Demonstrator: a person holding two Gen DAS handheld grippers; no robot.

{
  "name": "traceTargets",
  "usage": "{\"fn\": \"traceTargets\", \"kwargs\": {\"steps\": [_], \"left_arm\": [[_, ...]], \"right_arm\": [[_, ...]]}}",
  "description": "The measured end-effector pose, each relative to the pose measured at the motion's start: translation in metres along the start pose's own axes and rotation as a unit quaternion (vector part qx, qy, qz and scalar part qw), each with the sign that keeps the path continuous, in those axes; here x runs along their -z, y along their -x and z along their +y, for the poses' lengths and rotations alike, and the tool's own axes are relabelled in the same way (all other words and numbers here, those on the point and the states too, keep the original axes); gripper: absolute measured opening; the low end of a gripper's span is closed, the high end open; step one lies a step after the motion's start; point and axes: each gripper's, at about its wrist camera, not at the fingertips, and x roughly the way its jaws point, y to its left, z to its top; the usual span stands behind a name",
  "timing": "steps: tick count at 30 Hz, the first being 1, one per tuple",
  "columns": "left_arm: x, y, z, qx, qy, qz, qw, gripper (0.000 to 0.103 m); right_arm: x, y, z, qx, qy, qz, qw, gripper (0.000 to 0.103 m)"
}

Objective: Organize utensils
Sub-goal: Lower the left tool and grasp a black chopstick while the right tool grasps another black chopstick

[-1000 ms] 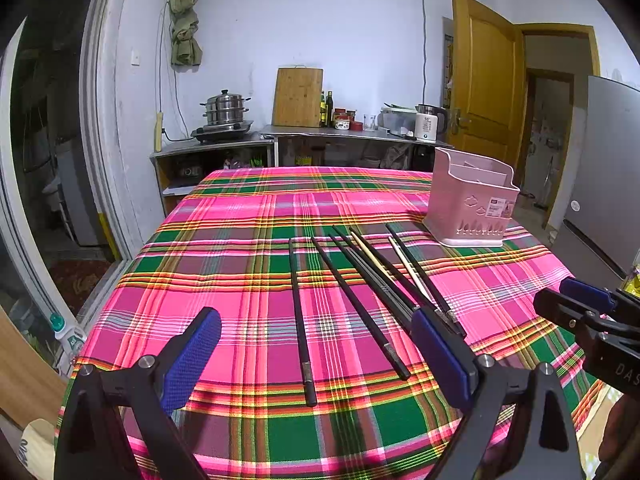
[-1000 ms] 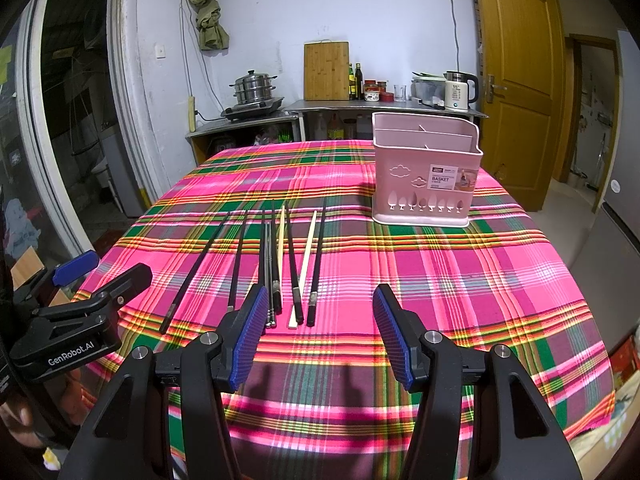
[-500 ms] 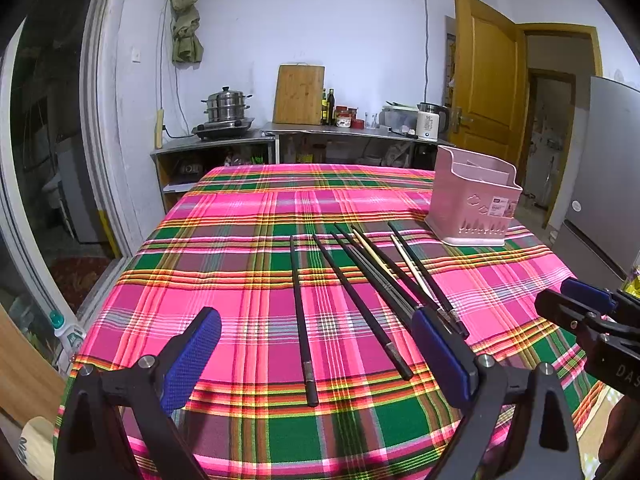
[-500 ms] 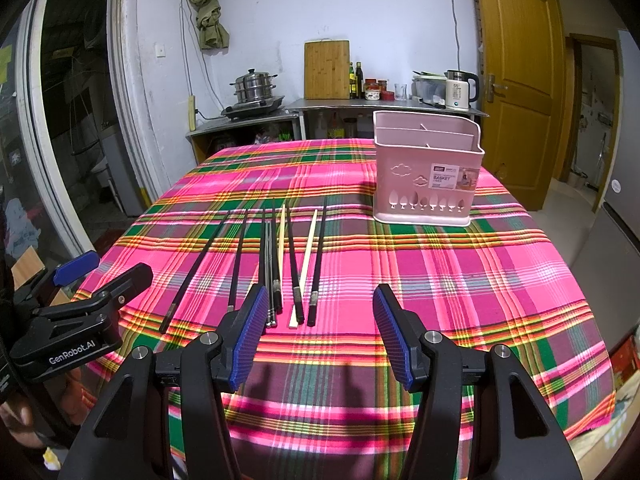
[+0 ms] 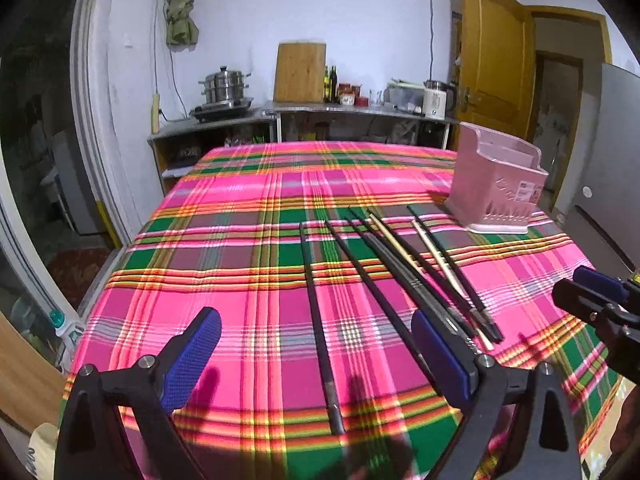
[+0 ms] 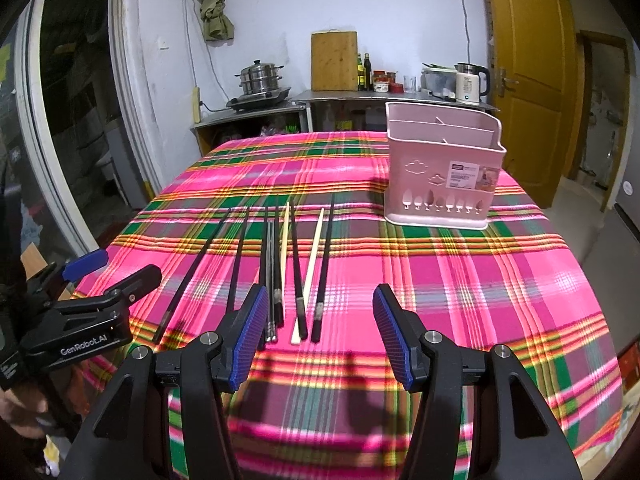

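Hovering lower than before, left gripper (image 5: 316, 354) stays open over chopsticks (image 5: 320, 320).

Both views low, facing chopsticks (image 5: 384, 276)

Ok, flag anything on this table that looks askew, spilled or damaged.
Nothing is spilled or broken. The black and pale wooden chopsticks lie loose on the plaid tablecloth, fanned and unpaired; the pink plastic utensil basket stands upright.
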Motion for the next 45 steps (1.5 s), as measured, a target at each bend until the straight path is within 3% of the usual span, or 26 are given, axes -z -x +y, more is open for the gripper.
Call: {"fn": "traceTargets", "kwargs": {"steps": [2,10,19,27,45], "left_arm": [[-0.004,-0.013,0.003,-0.003,-0.001,0.011,0.9999,0.097],[-0.02,-0.071,0.02,0.015,0.015,0.075,0.997,0.076],[-0.036,-0.121,0.029,0.035,0.039,0.125,0.9908,0.05],[-0.043,-0.137,0.025,0.043,0.029,0.132,0.9899,0.035],[-0.054,-0.15,0.024,0.03,0.017,0.135,0.9902,0.009]], "right_arm": [[-0.006,-0.011,-0.001,-0.002,0.002,0.006,1.0,0.056],[-0.032,-0.062,-0.01,-0.008,-0.004,0.043,0.999,0.055],[-0.049,-0.13,-0.023,-0.02,-0.012,0.099,0.995,0.034],[-0.059,-0.166,-0.03,-0.022,-0.015,0.125,0.992,0.025],[-0.081,-0.199,-0.017,-0.009,0.023,0.149,0.989,0.016]]}}
